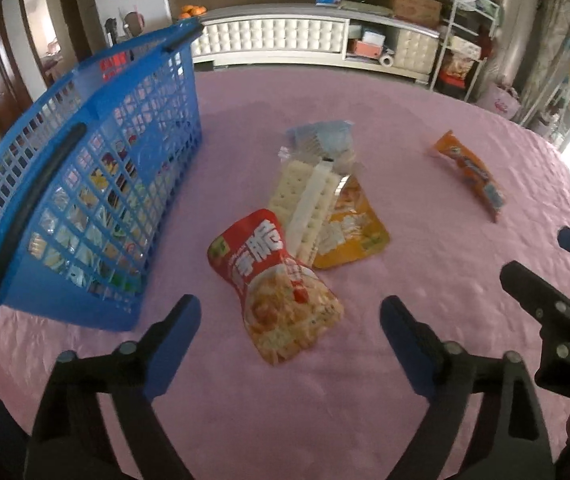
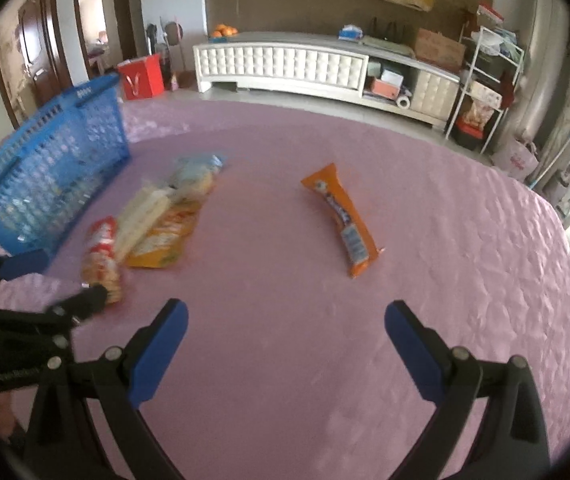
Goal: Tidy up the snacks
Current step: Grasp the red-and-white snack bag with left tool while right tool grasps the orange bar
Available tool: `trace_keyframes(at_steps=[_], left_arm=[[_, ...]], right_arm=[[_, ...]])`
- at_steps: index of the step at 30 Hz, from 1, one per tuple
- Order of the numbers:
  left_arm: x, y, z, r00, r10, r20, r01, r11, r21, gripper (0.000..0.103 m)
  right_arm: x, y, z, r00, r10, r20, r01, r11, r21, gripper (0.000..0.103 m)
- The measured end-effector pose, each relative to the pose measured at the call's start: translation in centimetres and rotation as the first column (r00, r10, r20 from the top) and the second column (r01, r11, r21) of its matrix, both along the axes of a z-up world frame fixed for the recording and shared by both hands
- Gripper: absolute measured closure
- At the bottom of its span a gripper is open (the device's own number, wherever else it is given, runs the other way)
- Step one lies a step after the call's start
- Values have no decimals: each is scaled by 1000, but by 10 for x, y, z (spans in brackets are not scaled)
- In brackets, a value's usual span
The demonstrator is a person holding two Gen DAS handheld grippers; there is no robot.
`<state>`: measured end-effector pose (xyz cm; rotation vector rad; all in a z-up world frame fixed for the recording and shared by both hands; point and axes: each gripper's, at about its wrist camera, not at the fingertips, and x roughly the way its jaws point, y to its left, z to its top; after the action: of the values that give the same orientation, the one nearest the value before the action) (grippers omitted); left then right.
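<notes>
Both the left gripper (image 1: 289,322) and right gripper (image 2: 286,320) hang wide apart, empty, over the pink quilted tablecloth (image 1: 425,240), red crinkly snack bag (image 1: 281,292) just ahead of the left.

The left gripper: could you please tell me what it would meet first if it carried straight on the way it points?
Most likely the red snack bag. It lies just ahead of the open left gripper, roughly centred between its fingers. Depth is hard to judge through the fisheye, so it could touch the pink tablecloth just short of the bag.
</notes>
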<state>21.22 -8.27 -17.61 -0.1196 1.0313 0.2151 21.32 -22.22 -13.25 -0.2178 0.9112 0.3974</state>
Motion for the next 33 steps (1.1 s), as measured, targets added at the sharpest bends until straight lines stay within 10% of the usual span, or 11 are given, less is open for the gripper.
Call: trace_keyframes(at_steps=[11,21,33], left_arm=[[28,23,-17,997,66,-32,-66,998,-15,20],[21,19,-20,998,30,-54,-35,995,-93,76],[1,7,21,995,-65,77,73,992,-101,79]], right_arm=[[-1,-1,0,1000,8,-2,-8,1000,24,3],[0,-2,0,1000,1,-7,-1,999,36,3],[9,-7,3,999,-30,-24,31,998,59,3]])
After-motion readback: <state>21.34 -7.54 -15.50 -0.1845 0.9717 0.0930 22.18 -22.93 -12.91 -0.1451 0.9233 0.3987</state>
